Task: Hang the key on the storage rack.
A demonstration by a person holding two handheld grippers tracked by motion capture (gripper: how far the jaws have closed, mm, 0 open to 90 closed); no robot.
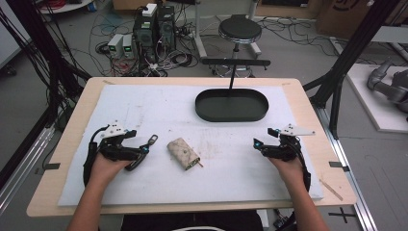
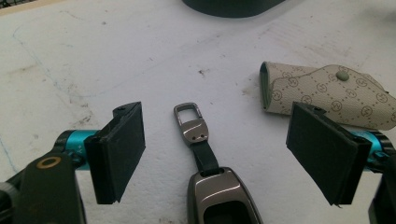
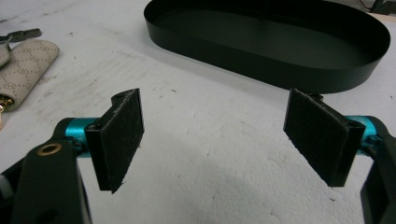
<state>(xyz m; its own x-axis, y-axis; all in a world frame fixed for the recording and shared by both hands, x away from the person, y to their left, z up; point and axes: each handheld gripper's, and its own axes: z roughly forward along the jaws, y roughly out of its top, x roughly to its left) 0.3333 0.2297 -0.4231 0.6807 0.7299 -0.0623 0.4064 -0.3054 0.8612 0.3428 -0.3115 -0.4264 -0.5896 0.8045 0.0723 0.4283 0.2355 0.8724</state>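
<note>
Jaws stand wide on my left hand-held gripper (image 2: 215, 154), with the metal key fob (image 2: 205, 172) lying between them on the white surface (image 1: 144, 110), untouched. Right of it, the beige key pouch (image 1: 183, 154) lies mid-frame. My right hand-held gripper (image 3: 212, 144) also gapes, holding nothing, near what looks like a black oval tray (image 1: 231, 105).

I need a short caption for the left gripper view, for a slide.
Open left gripper over a metal key fob lying between its jaws, beside a beige patterned key pouch on the white mat.
</note>
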